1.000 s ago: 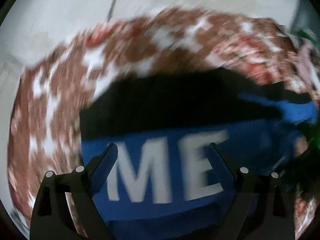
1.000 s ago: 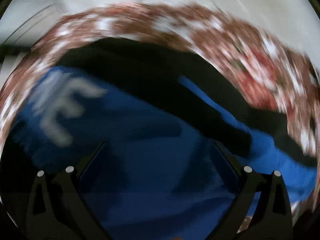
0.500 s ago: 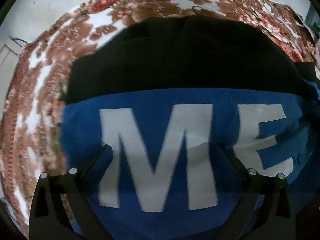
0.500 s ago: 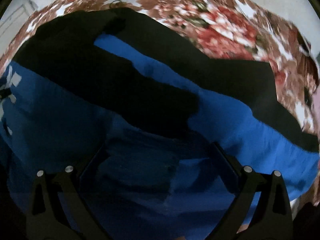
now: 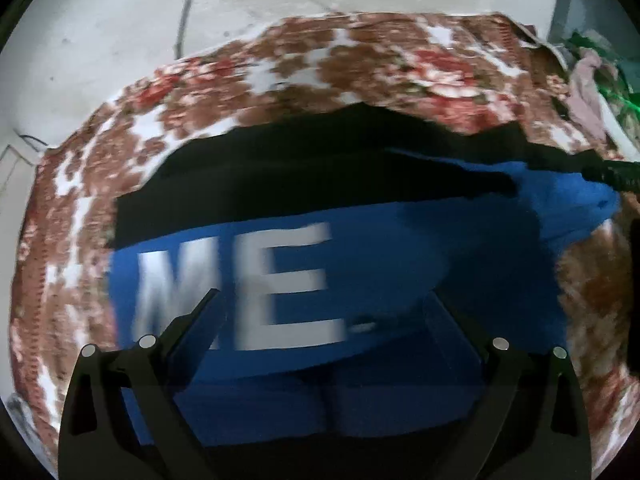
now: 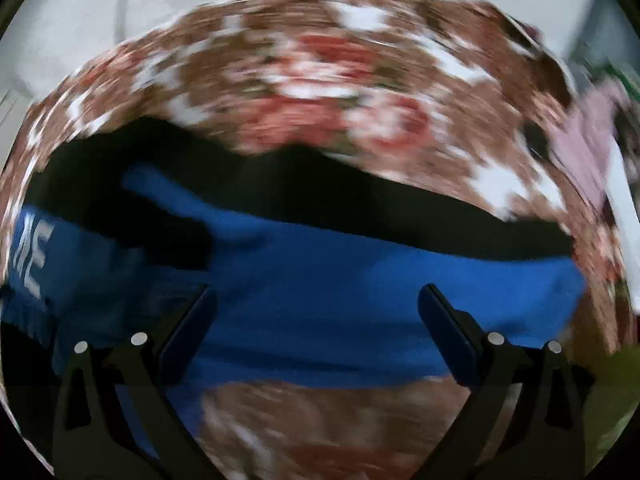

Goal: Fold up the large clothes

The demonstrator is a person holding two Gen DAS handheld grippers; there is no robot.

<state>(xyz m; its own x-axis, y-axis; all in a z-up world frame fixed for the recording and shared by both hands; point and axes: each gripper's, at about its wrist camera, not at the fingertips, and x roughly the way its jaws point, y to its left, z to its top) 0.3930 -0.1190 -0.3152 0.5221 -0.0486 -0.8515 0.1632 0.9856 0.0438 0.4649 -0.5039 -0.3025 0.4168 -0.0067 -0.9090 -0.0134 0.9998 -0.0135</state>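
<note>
A large blue and black garment [image 5: 400,256] with white letters "ME" [image 5: 240,288] lies spread on a floral blanket [image 5: 320,60]. Its black band runs along the far side and a blue sleeve reaches right. My left gripper [image 5: 324,300] is open and empty above the blue part, near the letters. In the right wrist view the same garment [image 6: 360,272] lies across the middle, with the sleeve end at the right. My right gripper [image 6: 316,296] is open and empty above the sleeve, near its front edge. Both views are motion-blurred.
The floral blanket [image 6: 320,72] covers the surface on a pale floor [image 5: 120,20]. A thin cable [image 5: 184,8] runs on the floor at the back. A pile of pink and green clothes [image 5: 592,80] lies at the far right edge.
Both grippers have pulled back and up from the garment. The left view shifted right, so the letters now sit further left. The right view now shows the sleeve's near edge and blanket below it.
</note>
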